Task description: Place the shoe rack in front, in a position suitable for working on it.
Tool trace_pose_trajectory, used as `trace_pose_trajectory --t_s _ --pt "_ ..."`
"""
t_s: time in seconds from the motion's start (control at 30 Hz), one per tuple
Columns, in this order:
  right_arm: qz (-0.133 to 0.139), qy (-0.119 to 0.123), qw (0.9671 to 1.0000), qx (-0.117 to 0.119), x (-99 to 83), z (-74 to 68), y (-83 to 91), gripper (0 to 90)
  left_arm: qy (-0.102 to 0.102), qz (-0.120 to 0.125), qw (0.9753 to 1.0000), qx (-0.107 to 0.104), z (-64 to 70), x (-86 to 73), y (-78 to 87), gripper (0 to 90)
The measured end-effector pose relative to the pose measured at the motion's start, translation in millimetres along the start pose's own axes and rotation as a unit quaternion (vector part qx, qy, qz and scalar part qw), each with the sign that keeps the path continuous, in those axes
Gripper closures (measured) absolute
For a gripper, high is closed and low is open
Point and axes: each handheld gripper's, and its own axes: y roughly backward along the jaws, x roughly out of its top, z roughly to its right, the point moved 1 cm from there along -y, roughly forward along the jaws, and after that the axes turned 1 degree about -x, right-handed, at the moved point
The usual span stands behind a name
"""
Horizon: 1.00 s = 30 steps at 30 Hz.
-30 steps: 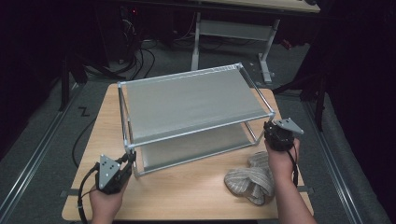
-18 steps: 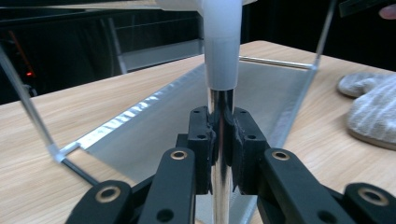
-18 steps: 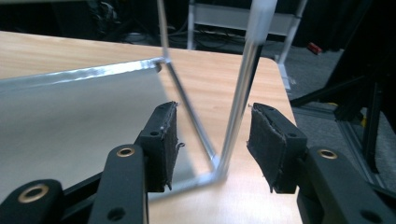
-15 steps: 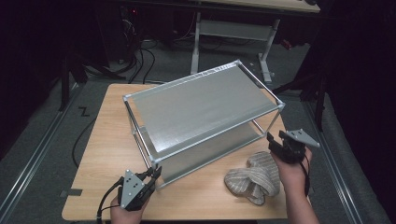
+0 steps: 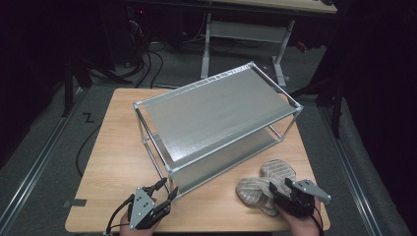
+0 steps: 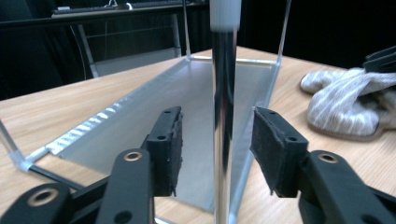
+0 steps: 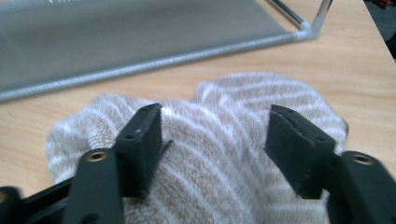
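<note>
A two-shelf metal rack [image 5: 216,115] with grey shelves stands at an angle on the wooden table [image 5: 113,147]. My left gripper [image 5: 167,188] is open at the rack's near corner. In the left gripper view the chrome corner post [image 6: 224,93] stands between the open jaws of my left gripper [image 6: 215,135], touching neither pad. A pair of grey striped slippers [image 5: 263,189] lies near the front right edge. My right gripper [image 5: 281,189] hangs open just above them. In the right gripper view the open right gripper [image 7: 215,135] straddles a slipper [image 7: 210,154].
The rack's lower shelf [image 7: 116,32] lies just beyond the slippers. The slippers [image 6: 345,102] lie to the right of the post. Bare tabletop spreads left of the rack. Cables [image 5: 147,59] and a desk frame [image 5: 246,32] stand on the floor behind the table.
The rack has swung so its right end lies farther away. Both hands have drawn back to the near edge; the right gripper left the rack's corner and came over the slippers.
</note>
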Motion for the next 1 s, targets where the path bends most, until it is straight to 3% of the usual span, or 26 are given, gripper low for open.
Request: trace_pose_trajectory --t_s 0.07,0.2,0.37,0.53,0.63,0.77,1.0 --pt "-0.013 -0.010 0.9999 0.006 -4.2 0.4 -1.5 26.2 -0.003 0.000 1.0000 -0.001 -0.8 -1.5 0.3 51.6" --pt "-0.043 0.005 0.9990 -0.010 -12.4 -0.3 -7.3 18.1 -0.005 0.001 1.0000 -0.002 -1.5 -2.7 0.7 50.7" --pt "-0.084 0.005 0.9964 -0.012 -21.1 4.9 -21.1 11.1 0.001 -0.003 1.0000 -0.006 -3.2 -4.5 -0.9 50.2" --pt "-0.092 -0.009 0.9956 0.019 -24.5 8.2 -28.0 10.0 0.005 -0.005 1.0000 -0.005 -4.4 -5.7 -2.3 49.4" --pt "-0.099 0.006 0.9947 0.025 -23.7 0.8 -29.5 10.4 0.008 -0.005 0.9999 -0.003 -4.7 -5.6 -1.8 48.7" --pt "-0.105 0.028 0.9937 0.024 -21.9 -8.8 -30.1 19.5 0.010 -0.003 0.9999 -0.002 -5.8 -5.3 -0.8 48.2" --pt "-0.099 0.048 0.9925 0.054 -21.8 -16.1 -25.6 46.5 0.014 -0.008 0.9999 -0.005 -7.2 -6.5 -2.7 48.0"
